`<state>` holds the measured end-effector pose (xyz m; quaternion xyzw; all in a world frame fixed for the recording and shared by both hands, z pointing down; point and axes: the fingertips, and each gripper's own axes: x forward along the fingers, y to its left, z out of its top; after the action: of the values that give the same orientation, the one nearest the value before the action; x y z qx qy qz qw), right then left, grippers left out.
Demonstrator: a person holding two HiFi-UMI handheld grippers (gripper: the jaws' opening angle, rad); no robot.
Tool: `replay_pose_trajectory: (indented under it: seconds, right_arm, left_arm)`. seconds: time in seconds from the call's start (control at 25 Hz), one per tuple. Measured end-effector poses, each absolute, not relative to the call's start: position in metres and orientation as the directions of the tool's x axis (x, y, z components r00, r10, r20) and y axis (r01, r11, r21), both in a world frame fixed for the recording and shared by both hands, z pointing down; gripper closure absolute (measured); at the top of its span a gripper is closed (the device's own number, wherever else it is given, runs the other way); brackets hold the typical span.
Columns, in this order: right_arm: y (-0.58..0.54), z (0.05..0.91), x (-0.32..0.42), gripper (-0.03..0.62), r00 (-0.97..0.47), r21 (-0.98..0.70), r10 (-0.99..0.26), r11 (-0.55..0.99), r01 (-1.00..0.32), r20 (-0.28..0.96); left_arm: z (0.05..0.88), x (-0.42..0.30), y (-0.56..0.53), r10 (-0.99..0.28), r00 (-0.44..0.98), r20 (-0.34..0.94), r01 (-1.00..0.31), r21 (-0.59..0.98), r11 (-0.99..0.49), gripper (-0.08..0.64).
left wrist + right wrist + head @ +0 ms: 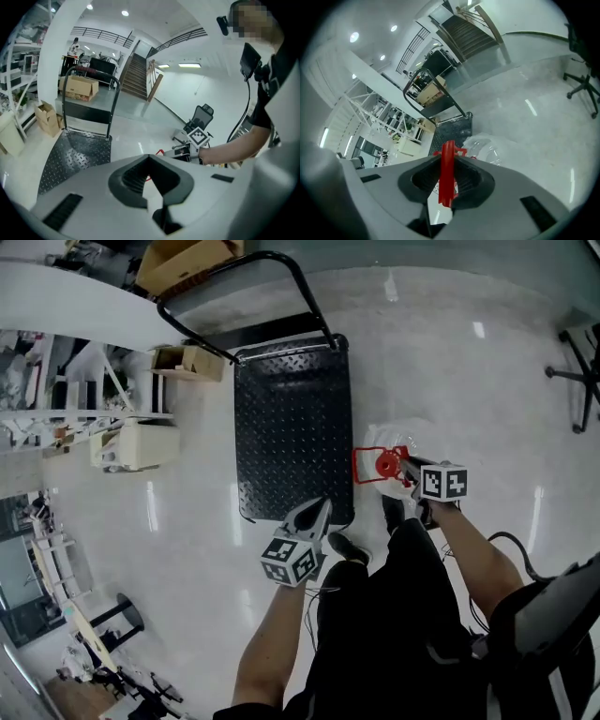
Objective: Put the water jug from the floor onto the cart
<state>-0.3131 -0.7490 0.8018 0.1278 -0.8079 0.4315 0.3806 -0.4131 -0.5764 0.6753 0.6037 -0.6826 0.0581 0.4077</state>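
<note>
**A:** So, where's the clear plastic water jug?

**B:** Just beside the black checker-plate cart, not on it. The fingers of your right gripper clamp its thin red handle. It's likely heavy and sloshing, so support its base. On your left gripper, the fingers are closed and empty.

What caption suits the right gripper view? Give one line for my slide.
Right gripper shut on the red handle of the clear water jug, black cart just beyond.
</note>
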Motion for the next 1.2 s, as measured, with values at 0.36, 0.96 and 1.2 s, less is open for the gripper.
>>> replay_pose_trajectory:
  seconds: [0.36,0.96,1.2]
  right_arm:
    - [-0.696,0.684,-0.383,0.509,-0.732,-0.565,0.143,0.738,-0.37,0.666]
    - [-0.514,0.631,-0.581,0.509,-0.757,-0.622,0.354,0.778,-0.087,0.549]
    - [-0.419,0.653,-0.638,0.509,-0.709,-0.649,0.451,0.76,-0.014,0.543]
  left_arm:
    - [0.596,-0.451,-0.502,-0.865,-0.08,0.496,-0.879,0.374,0.296,0.56]
    - [0.536,-0.543,-0.323,-0.831,-0.38,0.406,-0.819,0.269,0.506,0.56]
    - [0.543,-0.567,-0.244,-0.779,-0.472,0.412,-0.76,0.257,0.597,0.56]
